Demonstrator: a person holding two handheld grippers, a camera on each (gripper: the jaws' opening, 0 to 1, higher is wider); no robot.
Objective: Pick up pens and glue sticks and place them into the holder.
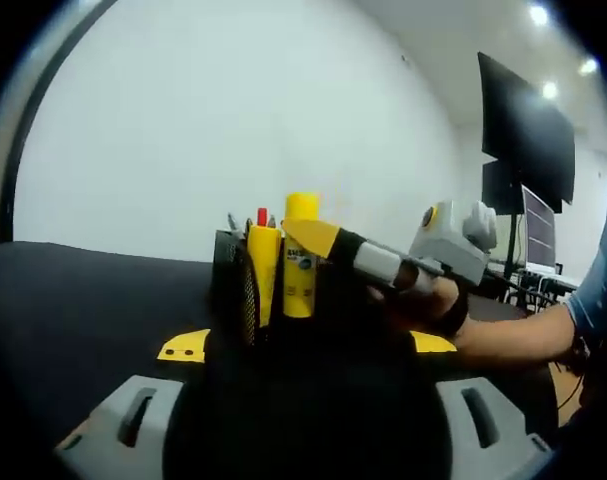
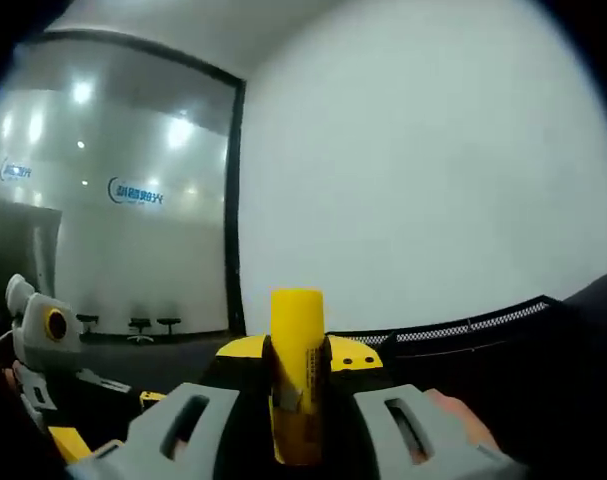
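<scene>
Glue stick (image 2: 298, 375), yellow and upright, clamped between the grey jaws of the right hand-held gripper (image 2: 298, 420) in the right gripper view, label facing the camera, cap rising above the yellow jaw tips. Behind it, curved black mesh rim of the holder (image 2: 463, 325) running off to the right. At far left of that view, the left hand-held gripper (image 2: 43, 345), grey with a yellow dot.

Seen from the left gripper view: black mesh holder (image 1: 235, 285) standing on the dark desk (image 1: 83, 300), already stocked with a yellow glue stick (image 1: 264, 270), a red-tipped pen (image 1: 262, 217) and a few other tips too small to identify. Just beside it to the right, the held glue stick (image 1: 301, 255), gripped by the right hand-held gripper (image 1: 318, 240), yellow fingertip across the stick's upper part, a bare hand (image 1: 428, 305) and forearm behind it; whether the stick's base sits inside the holder or just next to it, hard to tell. Left hand-held gripper (image 1: 303, 345) spread wide at the bottom of its own view, nothing between the grey jaws with yellow tips.

Beyond the desk, a plain white wall (image 1: 233, 120), a large dark screen (image 1: 528, 135) on a stand at right, ceiling spotlights above. In the right gripper view, a frosted glass partition (image 2: 113, 200) with blue lettering and chairs dimly visible behind.
</scene>
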